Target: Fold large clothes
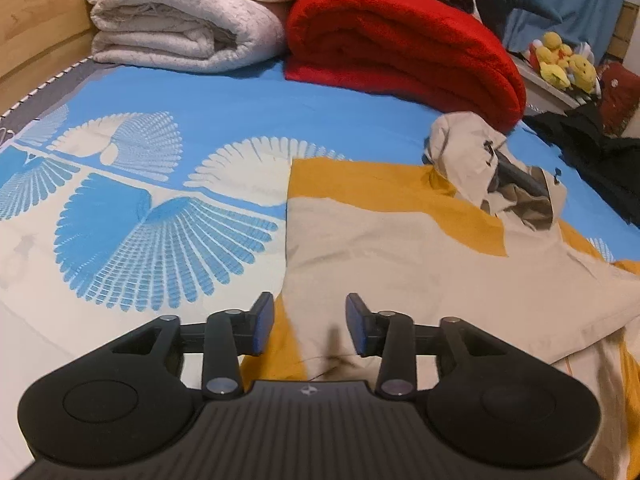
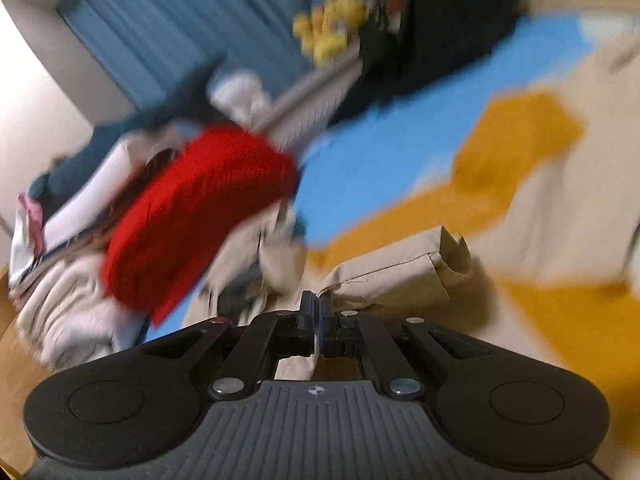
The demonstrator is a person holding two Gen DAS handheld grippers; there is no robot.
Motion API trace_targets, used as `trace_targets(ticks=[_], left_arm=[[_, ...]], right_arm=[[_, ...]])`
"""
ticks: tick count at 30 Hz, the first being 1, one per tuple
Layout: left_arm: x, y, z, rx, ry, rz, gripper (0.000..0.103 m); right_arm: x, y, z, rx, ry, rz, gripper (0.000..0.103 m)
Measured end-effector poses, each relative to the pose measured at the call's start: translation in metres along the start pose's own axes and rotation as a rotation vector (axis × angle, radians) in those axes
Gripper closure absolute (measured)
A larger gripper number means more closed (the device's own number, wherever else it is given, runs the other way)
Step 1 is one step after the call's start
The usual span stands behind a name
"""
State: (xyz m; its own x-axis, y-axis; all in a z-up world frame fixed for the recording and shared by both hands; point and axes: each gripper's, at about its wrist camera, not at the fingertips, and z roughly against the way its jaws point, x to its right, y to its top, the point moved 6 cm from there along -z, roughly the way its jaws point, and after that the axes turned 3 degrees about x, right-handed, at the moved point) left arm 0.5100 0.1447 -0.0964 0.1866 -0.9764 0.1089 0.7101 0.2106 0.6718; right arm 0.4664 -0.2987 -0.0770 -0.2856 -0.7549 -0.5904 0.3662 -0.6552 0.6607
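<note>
A beige and mustard-yellow hooded jacket [image 1: 400,248] lies spread on the blue patterned bed sheet [image 1: 224,120], its hood [image 1: 492,172] toward the far right. My left gripper [image 1: 310,324] is open and empty, low over the jacket's near left edge. In the blurred, tilted right wrist view, my right gripper [image 2: 319,312] is shut on a beige cuffed part of the jacket [image 2: 400,276], likely a sleeve end, held above the rest of the jacket [image 2: 560,208].
A folded white blanket [image 1: 180,20] and a folded red blanket [image 1: 400,40] lie at the bed's far end. Dark clothing [image 1: 592,156] lies at the far right. Yellow plush toys [image 1: 560,60] sit on a shelf beyond. A wooden bed frame [image 1: 36,32] runs along the left.
</note>
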Motion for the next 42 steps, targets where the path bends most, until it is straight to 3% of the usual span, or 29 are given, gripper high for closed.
trace_targets(ticks=[4, 5, 7, 9, 12, 14, 16, 19, 21, 23, 25, 28, 32, 36, 42], left_arm=[[0.006, -0.016, -0.015, -0.080, 0.006, -0.043, 0.057], [0.007, -0.020, -0.018, -0.100, 0.007, -0.055, 0.057], [0.006, -0.027, -0.024, -0.131, 0.012, -0.067, 0.057], [0.004, -0.030, -0.027, -0.146, 0.027, -0.079, 0.057], [-0.003, -0.037, -0.035, -0.186, 0.071, -0.107, 0.053], [-0.015, -0.043, -0.044, -0.237, 0.086, -0.053, 0.047], [-0.026, -0.043, -0.047, -0.261, 0.084, 0.029, 0.046], [-0.014, -0.032, -0.036, -0.193, 0.092, 0.013, 0.047], [-0.003, -0.024, -0.028, -0.139, 0.042, 0.003, 0.047], [0.000, -0.025, -0.030, -0.163, -0.034, 0.076, 0.047], [-0.007, -0.037, -0.037, -0.235, -0.011, 0.116, 0.048], [-0.002, -0.034, -0.030, -0.203, 0.064, 0.013, 0.048], [0.013, -0.025, -0.014, -0.137, -0.016, -0.002, 0.048], [0.018, -0.028, -0.008, -0.162, 0.002, 0.006, 0.048], [0.053, -0.007, 0.036, -0.009, -0.067, -0.074, 0.047]], right_arm=[[0.024, -0.016, -0.016, -0.119, -0.265, 0.104, 0.097], [0.033, -0.017, -0.017, -0.121, -0.353, 0.114, 0.095], [0.041, -0.015, -0.012, -0.096, -0.414, 0.114, 0.094], [0.037, -0.009, -0.011, -0.075, -0.361, 0.098, 0.094], [0.028, -0.006, -0.009, -0.068, -0.194, 0.049, 0.088], [0.030, -0.015, -0.019, -0.139, -0.128, 0.008, 0.073], [0.042, -0.030, -0.028, -0.242, -0.160, -0.001, 0.072], [0.060, -0.043, -0.033, -0.322, -0.259, -0.010, 0.070], [0.059, -0.037, -0.029, -0.310, -0.267, -0.022, 0.070], [0.054, -0.025, -0.023, -0.269, -0.271, 0.002, 0.070], [0.050, -0.016, -0.019, -0.238, -0.264, 0.005, 0.070], [0.051, -0.001, -0.014, -0.210, -0.249, 0.002, 0.070], [0.039, 0.009, -0.007, -0.179, -0.192, 0.038, 0.070], [0.039, 0.014, -0.003, -0.180, -0.189, 0.042, 0.070], [0.053, 0.049, 0.026, -0.083, -0.186, 0.073, 0.070]])
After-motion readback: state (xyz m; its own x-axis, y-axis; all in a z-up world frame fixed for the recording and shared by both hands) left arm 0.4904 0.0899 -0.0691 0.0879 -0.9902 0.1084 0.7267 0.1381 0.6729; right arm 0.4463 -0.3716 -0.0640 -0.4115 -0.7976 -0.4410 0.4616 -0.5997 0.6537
